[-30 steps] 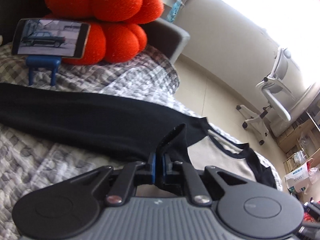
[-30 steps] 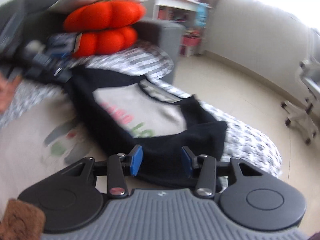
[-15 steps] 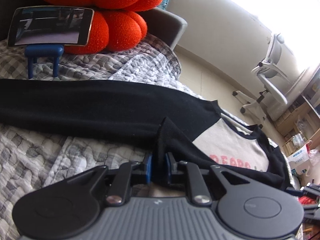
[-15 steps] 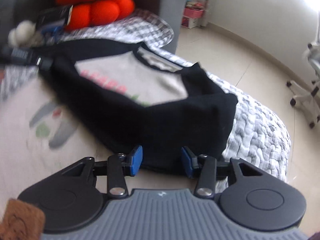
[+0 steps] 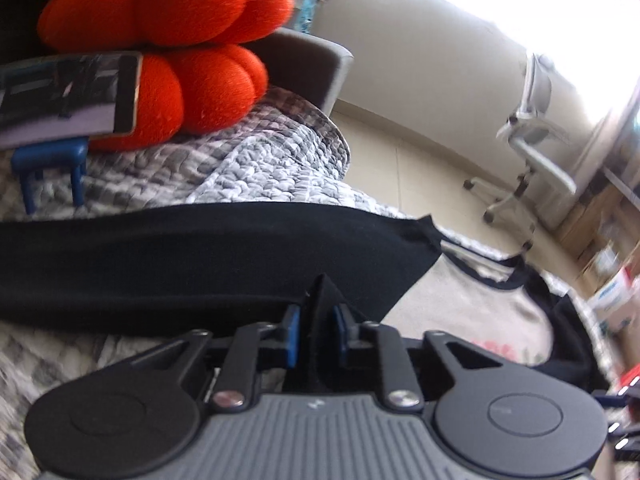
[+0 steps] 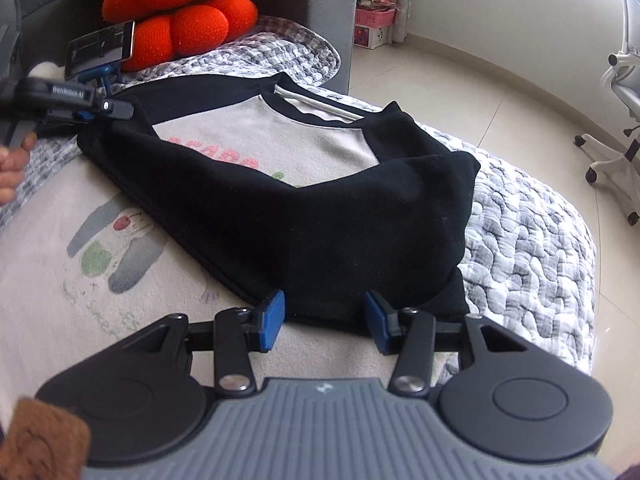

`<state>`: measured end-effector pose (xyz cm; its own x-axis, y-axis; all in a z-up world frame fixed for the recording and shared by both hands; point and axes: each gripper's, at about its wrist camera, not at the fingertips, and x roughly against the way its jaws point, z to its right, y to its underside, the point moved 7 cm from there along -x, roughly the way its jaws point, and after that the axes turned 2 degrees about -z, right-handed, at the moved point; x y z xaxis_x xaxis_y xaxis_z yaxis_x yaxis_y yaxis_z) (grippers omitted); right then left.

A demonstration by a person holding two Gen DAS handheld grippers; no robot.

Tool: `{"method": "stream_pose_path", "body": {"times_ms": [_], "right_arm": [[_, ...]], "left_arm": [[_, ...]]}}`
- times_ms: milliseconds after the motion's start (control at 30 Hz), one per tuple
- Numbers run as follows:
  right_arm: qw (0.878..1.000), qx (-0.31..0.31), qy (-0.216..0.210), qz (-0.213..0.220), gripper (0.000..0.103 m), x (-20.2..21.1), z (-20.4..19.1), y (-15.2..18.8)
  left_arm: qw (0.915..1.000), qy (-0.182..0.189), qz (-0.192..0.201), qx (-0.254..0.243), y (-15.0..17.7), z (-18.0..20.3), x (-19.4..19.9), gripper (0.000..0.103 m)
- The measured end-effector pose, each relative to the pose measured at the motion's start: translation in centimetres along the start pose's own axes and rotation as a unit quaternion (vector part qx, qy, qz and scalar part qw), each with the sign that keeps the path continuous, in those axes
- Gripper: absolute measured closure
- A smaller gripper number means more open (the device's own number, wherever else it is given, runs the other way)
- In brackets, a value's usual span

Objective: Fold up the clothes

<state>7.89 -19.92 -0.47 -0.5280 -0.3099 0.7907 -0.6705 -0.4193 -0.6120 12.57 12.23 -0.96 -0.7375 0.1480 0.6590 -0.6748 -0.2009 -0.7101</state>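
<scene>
Orange cushion [image 5: 168, 52]; phone [image 5: 68, 96]; office chair [image 5: 532, 148]

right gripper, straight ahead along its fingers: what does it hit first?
Most likely the black sleeve folded across the sweatshirt. The right gripper stands open, and the sleeve's near hem lies just past its fingertips, between them. Depth is unclear, so it may meet the beige cloth under that hem first.

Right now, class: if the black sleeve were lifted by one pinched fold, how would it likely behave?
Probably floppy: the black sleeve peaks into a soft fold between the closing left gripper. Likely light and non-slippery: its knit surface drapes over the quilt.
</scene>
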Motion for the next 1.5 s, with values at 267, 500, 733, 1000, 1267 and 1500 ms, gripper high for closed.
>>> {"method": "stream_pose_path", "body": {"times_ms": [267, 500, 733, 1000, 1267, 1500], "right_arm": [[0.998, -0.046, -0.01, 0.047, 0.053, 0.6, 0.0, -0.8], [0.997, -0.03, -0.025, 0.06, 0.053, 1.5, 0.3, -3.4], [0.999, -0.01, 0.03, 0.04, 0.053, -0.6, 4.9, -8.3], [0.991, 0.126, 0.048, -0.011, 0.053, -4.9, 4.5, -10.5], [0.981, 0.184, 0.017, -0.065, 0.091, -7.0, 3.5, -8.9], [0.977, 0.16, 0.126, 0.066, 0.102, -3.5, 4.1, -10.5]], "left_arm": [[0.9897, 0.064, 0.088, 0.094, -3.1, -2.5, 3.2, 0.096], [0.9919, 0.037, 0.083, 0.089, -3.0, -3.4, 2.1, 0.096], [0.9841, 0.086, 0.103, 0.116, -3.1, -4.4, 2.3, 0.096], [0.9798, 0.108, 0.108, 0.13, -3.2, -5.2, 2.5, 0.096], [0.964, 0.16, 0.152, 0.148, -3.8, -5.1, 4.5, 0.096], [0.9562, 0.16, 0.186, 0.159, -4.2, -5.7, 5.5, 0.096]]}}
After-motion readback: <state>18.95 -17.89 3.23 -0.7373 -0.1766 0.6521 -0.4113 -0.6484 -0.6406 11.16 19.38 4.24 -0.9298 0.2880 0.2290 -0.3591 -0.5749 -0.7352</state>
